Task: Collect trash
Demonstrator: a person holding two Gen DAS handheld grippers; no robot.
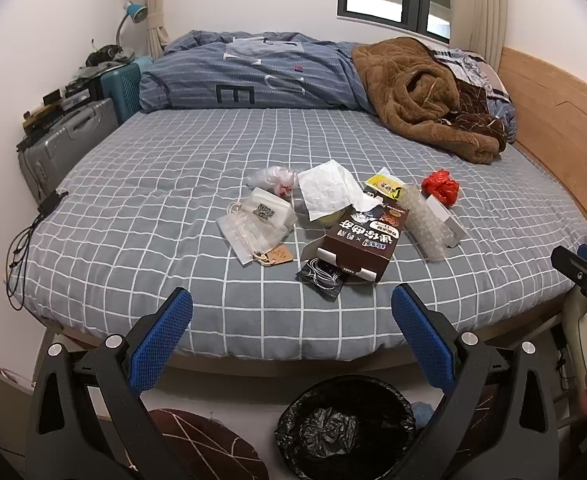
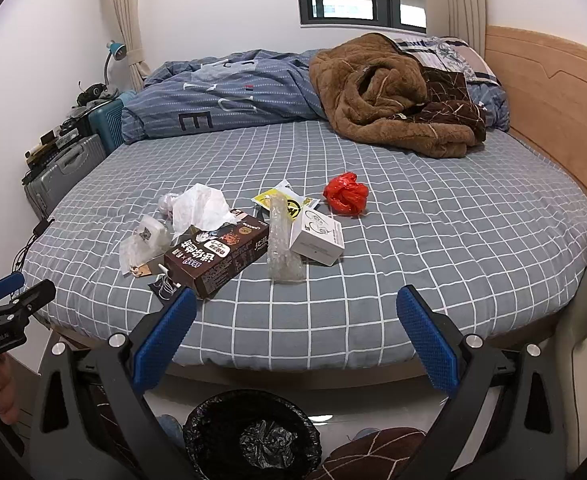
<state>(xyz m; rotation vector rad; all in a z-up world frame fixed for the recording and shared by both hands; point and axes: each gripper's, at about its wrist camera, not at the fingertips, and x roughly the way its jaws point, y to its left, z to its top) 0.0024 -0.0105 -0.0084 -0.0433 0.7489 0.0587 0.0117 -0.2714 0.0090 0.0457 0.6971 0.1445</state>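
Observation:
Trash lies in a cluster on the grey checked bed (image 1: pixel 141 184) (image 2: pixel 453 240): a brown carton (image 1: pixel 363 246) (image 2: pixel 217 258), a white tissue (image 1: pixel 327 190) (image 2: pixel 201 206), a red plastic wad (image 1: pixel 440 186) (image 2: pixel 345 193), a roll of bubble wrap (image 1: pixel 427 226) (image 2: pixel 281 240), a small white box (image 1: pixel 447 218) (image 2: pixel 318 236), a yellow packet (image 1: pixel 383 184) (image 2: pixel 289 200), clear bags (image 1: pixel 259 220) (image 2: pixel 145 242) and a black sachet (image 1: pixel 322 274). A bin with a black liner (image 1: pixel 349 428) (image 2: pixel 253 436) stands on the floor below. My left gripper (image 1: pixel 292 300) and right gripper (image 2: pixel 296 300) both hover open before the bed's near edge, holding nothing.
A brown fleece blanket (image 1: pixel 425 96) (image 2: pixel 389 92) and a blue duvet (image 1: pixel 253 72) are heaped at the head of the bed. Suitcases (image 1: pixel 69 136) stand at its left side, a wooden headboard (image 1: pixel 553 108) at its right. A brown cushion (image 1: pixel 205 444) lies beside the bin.

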